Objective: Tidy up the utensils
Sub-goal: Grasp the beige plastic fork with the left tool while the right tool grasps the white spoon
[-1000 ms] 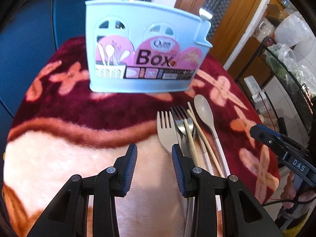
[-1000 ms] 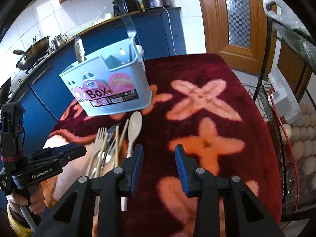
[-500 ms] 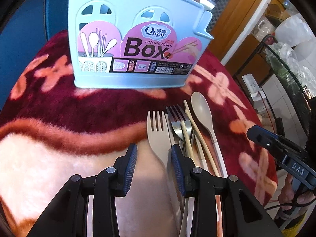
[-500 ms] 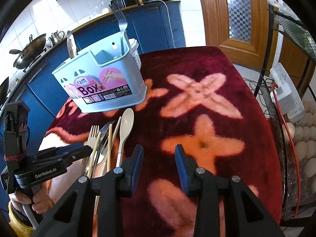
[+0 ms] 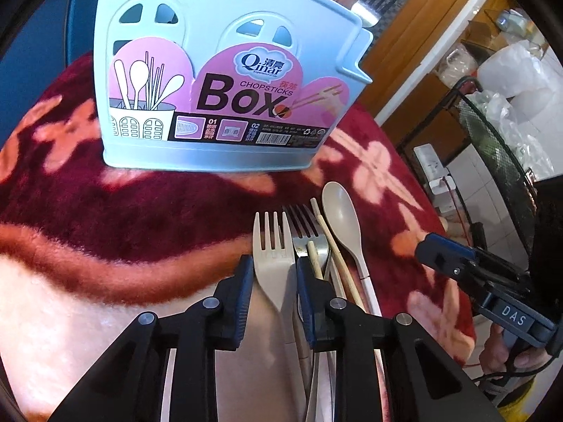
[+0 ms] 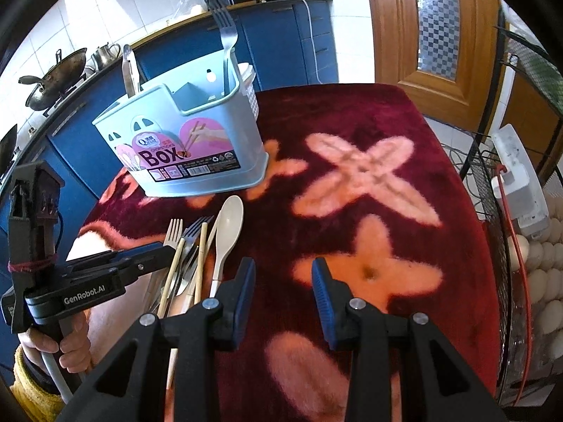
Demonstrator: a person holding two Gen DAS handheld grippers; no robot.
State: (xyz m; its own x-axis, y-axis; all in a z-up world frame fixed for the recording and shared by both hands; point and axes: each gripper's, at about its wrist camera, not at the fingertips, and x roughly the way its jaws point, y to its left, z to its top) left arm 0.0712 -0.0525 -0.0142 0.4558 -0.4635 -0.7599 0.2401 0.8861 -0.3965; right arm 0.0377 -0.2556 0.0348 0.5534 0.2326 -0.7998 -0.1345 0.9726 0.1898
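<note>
A light blue utensil caddy (image 5: 218, 70) labelled "Box" stands on the red floral cloth, with a metal fork (image 6: 227, 35) and another metal utensil (image 6: 130, 70) upright in it. In front of it lie a beige plastic fork (image 5: 271, 246), a metal fork (image 5: 302, 225), chopsticks (image 5: 334, 246) and a beige spoon (image 5: 340, 211), side by side. My left gripper (image 5: 273, 270) is low over the beige fork, jaws closing, with the fork's neck between the pads and a thin gap left on each side. My right gripper (image 6: 283, 274) hovers open over bare cloth, to the right of the utensils.
A black wire rack (image 6: 492, 211) with a white power strip (image 6: 520, 183) and eggs (image 6: 542, 246) stands past the table's right edge. Blue kitchen cabinets (image 6: 281, 42) and a wooden door (image 6: 422, 35) lie behind. A hand (image 6: 70, 348) holds the left gripper's handle.
My left gripper has moved forward towards the caddy and to the right, now straddling the beige fork, and its jaws have narrowed. My right gripper has stayed nearly still.
</note>
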